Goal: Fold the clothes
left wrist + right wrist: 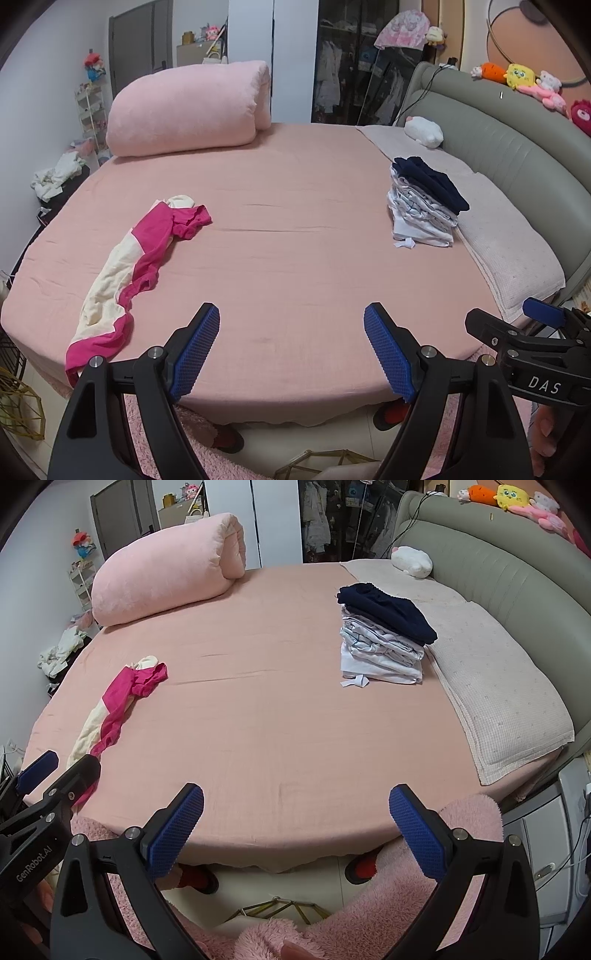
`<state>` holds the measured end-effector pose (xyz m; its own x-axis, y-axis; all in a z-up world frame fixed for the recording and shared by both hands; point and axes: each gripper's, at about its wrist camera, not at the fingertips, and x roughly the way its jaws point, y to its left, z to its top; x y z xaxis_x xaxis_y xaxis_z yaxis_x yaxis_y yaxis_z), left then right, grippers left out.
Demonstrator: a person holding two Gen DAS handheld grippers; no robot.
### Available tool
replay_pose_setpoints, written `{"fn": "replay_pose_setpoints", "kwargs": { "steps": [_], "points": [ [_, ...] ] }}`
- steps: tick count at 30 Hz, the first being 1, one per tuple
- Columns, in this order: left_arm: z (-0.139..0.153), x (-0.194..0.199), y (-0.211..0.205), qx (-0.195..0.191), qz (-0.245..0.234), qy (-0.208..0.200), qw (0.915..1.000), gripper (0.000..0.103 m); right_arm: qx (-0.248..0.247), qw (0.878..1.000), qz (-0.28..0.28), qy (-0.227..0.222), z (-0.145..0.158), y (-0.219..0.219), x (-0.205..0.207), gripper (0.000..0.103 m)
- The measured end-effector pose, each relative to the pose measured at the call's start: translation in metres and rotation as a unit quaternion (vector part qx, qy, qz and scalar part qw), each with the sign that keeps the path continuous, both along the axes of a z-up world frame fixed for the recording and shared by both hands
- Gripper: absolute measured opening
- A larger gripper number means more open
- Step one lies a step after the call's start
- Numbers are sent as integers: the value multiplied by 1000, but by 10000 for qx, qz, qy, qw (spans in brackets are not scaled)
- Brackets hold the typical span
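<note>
A crumpled pink and cream garment lies stretched out on the left side of the pink bed; it also shows in the right wrist view. A stack of folded clothes with a navy piece on top sits at the right by the pillows, seen too in the right wrist view. My left gripper is open and empty above the bed's near edge. My right gripper is open and empty beside it, to the right. Each gripper shows at the edge of the other's view.
A rolled pink duvet lies at the far left of the bed. Pale pillows and a grey headboard with plush toys run along the right. A fluffy pink rug and slippers are on the floor below.
</note>
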<state>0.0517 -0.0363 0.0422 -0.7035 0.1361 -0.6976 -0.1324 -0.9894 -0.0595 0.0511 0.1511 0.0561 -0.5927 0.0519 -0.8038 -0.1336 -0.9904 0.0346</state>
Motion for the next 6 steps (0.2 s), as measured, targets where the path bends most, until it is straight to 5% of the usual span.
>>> {"fn": "replay_pose_setpoints", "kwargs": {
  "steps": [6],
  "points": [
    [0,0,0,1,-36,1,10000,83,6,10000,38,-50,-2,-2,-1,102]
  ]
}}
